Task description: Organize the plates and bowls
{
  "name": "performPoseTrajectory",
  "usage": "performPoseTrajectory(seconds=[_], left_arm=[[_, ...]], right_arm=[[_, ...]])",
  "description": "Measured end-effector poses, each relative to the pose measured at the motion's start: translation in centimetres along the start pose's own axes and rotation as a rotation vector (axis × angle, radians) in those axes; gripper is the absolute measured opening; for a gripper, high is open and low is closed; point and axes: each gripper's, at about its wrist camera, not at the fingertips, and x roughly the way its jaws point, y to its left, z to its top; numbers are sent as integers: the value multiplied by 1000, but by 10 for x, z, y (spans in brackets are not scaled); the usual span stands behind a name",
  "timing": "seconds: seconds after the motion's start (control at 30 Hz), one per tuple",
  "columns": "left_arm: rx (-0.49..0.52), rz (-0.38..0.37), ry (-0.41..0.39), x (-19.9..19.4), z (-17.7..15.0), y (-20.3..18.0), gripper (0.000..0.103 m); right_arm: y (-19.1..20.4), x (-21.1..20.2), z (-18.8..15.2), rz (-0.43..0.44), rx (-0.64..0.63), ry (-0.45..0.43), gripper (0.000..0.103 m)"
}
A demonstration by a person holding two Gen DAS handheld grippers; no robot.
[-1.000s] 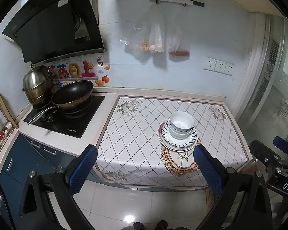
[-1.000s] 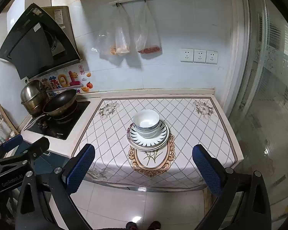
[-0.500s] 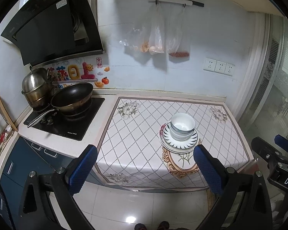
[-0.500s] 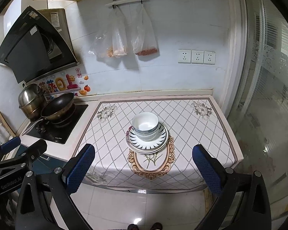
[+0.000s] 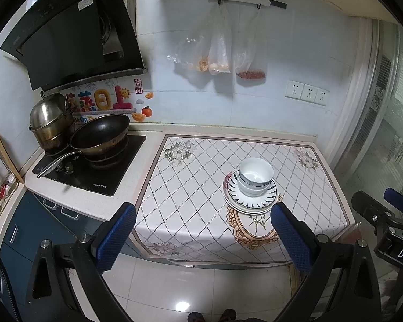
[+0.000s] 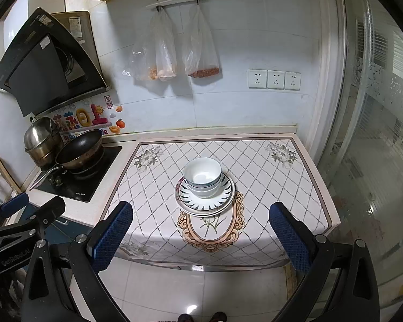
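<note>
White bowls are nested in a stack on stacked plates with dark rim marks, on the patterned counter cloth. My left gripper is open and empty, held back over the floor, in front of the counter and left of the stack. My right gripper is open and empty, also over the floor, in front of the stack. Each gripper shows at the edge of the other's view.
A black wok and a steel pot sit on the hob at the left. Plastic bags hang on the wall. A glass door stands at the right.
Both grippers have drifted slightly back and sideways from the counter. The stack of bowls and plates has not moved.
</note>
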Motion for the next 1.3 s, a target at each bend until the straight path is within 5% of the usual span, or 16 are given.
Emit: performPoseTrajectory(seconds=[1.3], left_arm=[[13, -3, -22, -2, 2, -9, 103]], right_arm=[[-5, -4, -4, -8, 14, -5, 103]])
